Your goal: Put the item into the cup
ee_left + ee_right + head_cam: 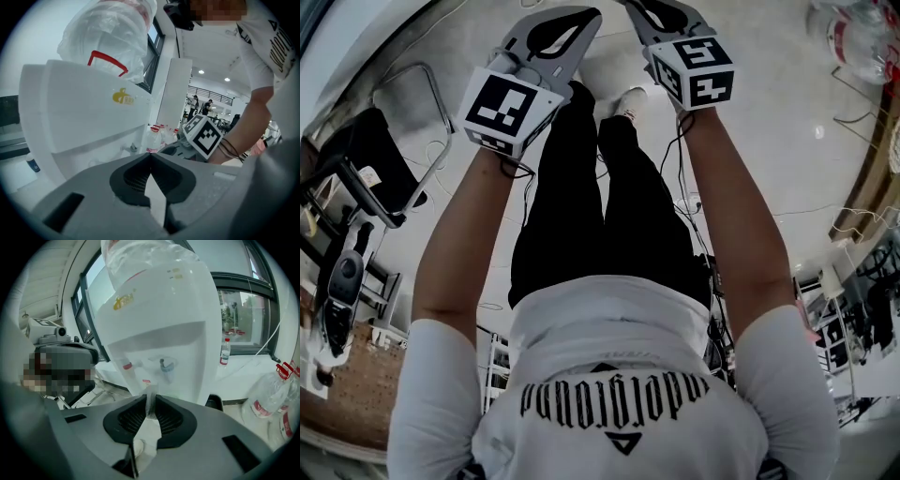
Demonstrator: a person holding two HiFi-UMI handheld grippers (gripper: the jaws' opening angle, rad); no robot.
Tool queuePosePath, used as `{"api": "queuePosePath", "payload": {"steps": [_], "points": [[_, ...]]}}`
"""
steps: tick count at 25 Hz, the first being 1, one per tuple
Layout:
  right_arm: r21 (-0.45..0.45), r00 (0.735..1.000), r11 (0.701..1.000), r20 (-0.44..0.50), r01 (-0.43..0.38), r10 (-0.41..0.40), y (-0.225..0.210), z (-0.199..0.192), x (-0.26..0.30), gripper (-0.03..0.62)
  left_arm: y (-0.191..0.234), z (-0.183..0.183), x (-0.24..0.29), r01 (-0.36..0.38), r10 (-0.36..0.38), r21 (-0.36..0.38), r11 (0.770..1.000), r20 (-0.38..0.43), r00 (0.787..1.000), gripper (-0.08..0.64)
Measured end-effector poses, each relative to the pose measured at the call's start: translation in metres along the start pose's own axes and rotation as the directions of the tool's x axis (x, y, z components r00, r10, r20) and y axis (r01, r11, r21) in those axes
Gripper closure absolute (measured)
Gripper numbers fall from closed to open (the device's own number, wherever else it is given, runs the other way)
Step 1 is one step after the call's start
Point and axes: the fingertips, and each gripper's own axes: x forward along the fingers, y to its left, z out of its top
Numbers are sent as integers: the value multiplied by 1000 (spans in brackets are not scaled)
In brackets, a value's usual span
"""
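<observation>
No cup shows in any view. My right gripper (149, 401) is shut on a thin clear plastic strip (150, 397) that sticks up between its jaws. It points at a white water dispenser (164, 319) with red and blue taps (165, 365). My left gripper (150, 157) is shut with nothing between its jaws, and the same dispenser (89, 122) stands close at its left. In the head view both grippers, left (572, 23) and right (652, 11), are held out side by side above the person's legs.
A big bagged bottle (112, 33) tops the dispenser. Large clear water bottles (267, 399) lie at the right on the floor, and a small bottle (225, 352) stands on the window ledge. A black chair (366, 159) and floor cables (694, 202) are nearby.
</observation>
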Motion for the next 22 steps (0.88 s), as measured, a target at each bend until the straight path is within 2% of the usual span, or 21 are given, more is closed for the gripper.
{"api": "queuePosePath", "payload": {"steps": [10, 13, 18, 22], "points": [[25, 998, 999, -30, 47, -46, -30, -14, 54, 531, 30, -12, 8, -75, 81, -113, 991, 45, 996, 545], [27, 996, 997, -55, 67, -66, -35, -20, 65, 530, 29, -13, 7, -67, 72, -108, 992, 44, 996, 545], [19, 992, 997, -99, 80, -78, -35, -29, 78, 530, 24, -18, 5, -59, 59, -49, 997, 15, 998, 545], [49, 997, 998, -62, 51, -48, -26, -21, 80, 529, 25, -16, 4, -61, 64, -77, 995, 32, 997, 545]]}}
